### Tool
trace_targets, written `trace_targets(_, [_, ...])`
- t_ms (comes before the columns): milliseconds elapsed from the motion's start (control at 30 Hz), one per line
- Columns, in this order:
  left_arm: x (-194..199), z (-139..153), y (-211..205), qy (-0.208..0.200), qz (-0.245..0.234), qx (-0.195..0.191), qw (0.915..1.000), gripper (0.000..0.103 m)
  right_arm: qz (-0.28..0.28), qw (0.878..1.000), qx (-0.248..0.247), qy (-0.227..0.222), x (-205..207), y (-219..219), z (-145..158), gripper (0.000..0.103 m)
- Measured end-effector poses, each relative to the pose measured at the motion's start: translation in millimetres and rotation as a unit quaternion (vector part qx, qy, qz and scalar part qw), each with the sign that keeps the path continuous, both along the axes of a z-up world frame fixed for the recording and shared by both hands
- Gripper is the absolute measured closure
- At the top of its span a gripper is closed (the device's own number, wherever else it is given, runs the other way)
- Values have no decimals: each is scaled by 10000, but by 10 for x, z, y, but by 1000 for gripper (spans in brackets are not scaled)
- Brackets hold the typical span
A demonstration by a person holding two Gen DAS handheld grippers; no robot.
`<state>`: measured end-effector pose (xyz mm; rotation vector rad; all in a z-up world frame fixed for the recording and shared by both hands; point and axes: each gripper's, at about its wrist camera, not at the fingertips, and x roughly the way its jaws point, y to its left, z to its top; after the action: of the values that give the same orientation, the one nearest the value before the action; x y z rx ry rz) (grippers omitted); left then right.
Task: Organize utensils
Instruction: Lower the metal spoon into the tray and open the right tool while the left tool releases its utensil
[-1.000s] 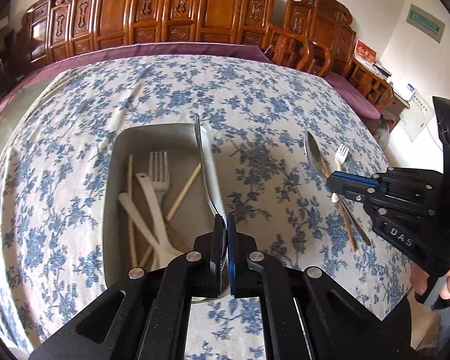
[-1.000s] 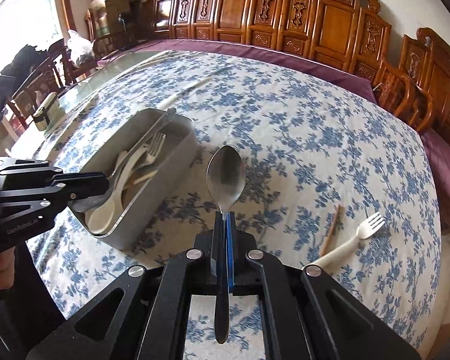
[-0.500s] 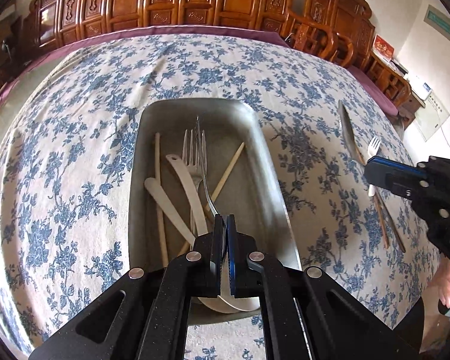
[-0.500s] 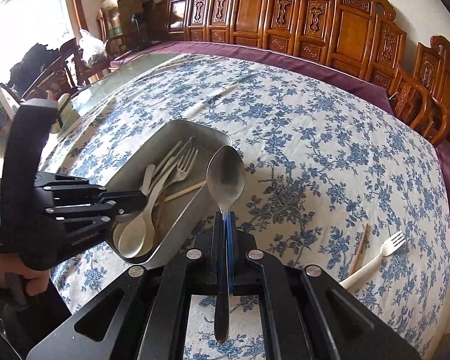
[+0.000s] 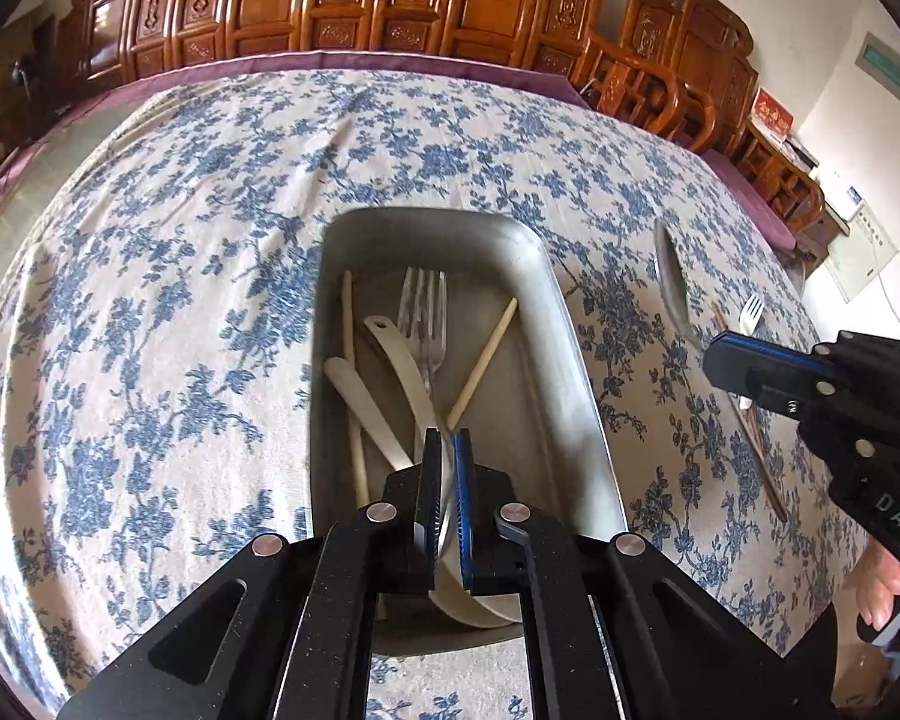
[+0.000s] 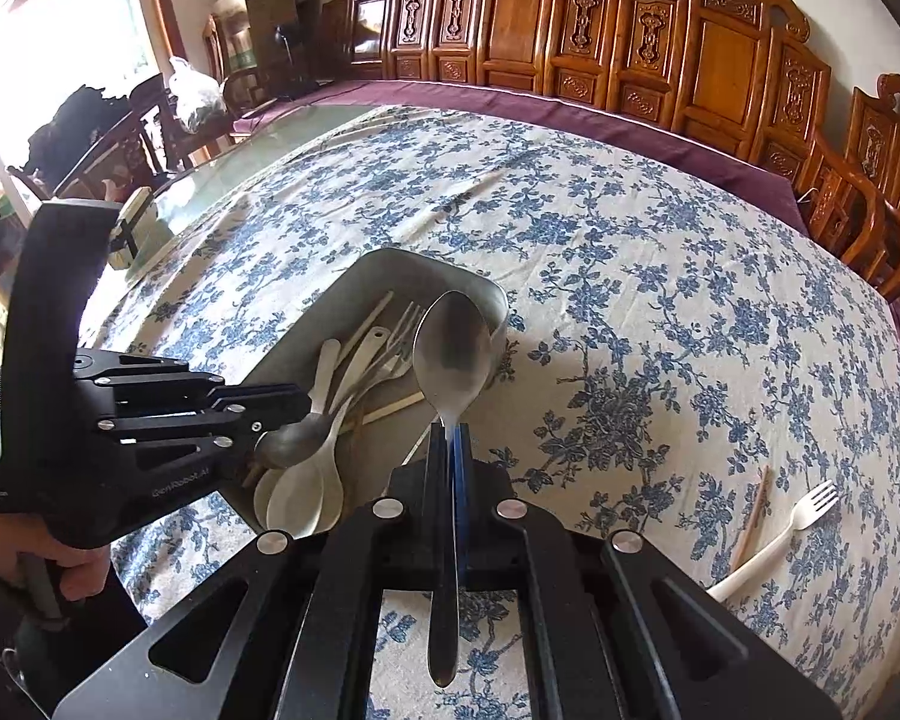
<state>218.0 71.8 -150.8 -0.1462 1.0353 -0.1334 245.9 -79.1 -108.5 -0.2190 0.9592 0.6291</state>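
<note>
A grey metal tray [image 5: 576, 360] lies on the flowered tablecloth and holds a metal fork [image 5: 424, 312], cream plastic utensils and wooden chopsticks. My left gripper [image 5: 444, 450] is low over the tray's near end, jaws slightly parted around the fork's handle, which rests in the tray. It also shows in the right wrist view [image 6: 282, 399]. My right gripper [image 6: 448, 435] is shut on a metal spoon [image 6: 452, 354], held upright just right of the tray [image 6: 384, 267]. It also shows in the left wrist view [image 5: 720, 354].
A cream plastic fork [image 6: 798, 519] and a wooden chopstick [image 6: 753, 516] lie on the cloth at the right. Carved wooden chairs [image 6: 630, 42] line the table's far side and right edge.
My left gripper carried the metal fork from beside the tray into it, lowered it flat, and its jaws have parted a little. My right gripper moved the spoon closer to the tray.
</note>
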Motion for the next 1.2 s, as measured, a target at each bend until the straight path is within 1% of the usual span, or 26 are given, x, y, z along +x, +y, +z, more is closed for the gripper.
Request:
trace_targets(233, [-88,199,210,-223,113,171,9995,100,119,9999,95,42,8,253,-1,99])
trace_targets(433, [-154,281,412,-302,240,217,9990,100,175,9994,243,157,47,521,-44,99])
trace_targets(633, [-203,313,619,-318,391,252,9984,95,86,9988,340,341,143,732,-171,99])
trace_targets(967, [-268,319,783,-308,514,268,9978,94,-317,9972,258,622,388,917,-502,99])
trace_targets(1067, [-274,314,801,-289,519,281,9978,94,-336,9964,281,727,413,950,-567,99])
trace_targets(1200, [-268,306,798,-268,510,308,9979,94,-220,9964,364,739,374,999,-565,99])
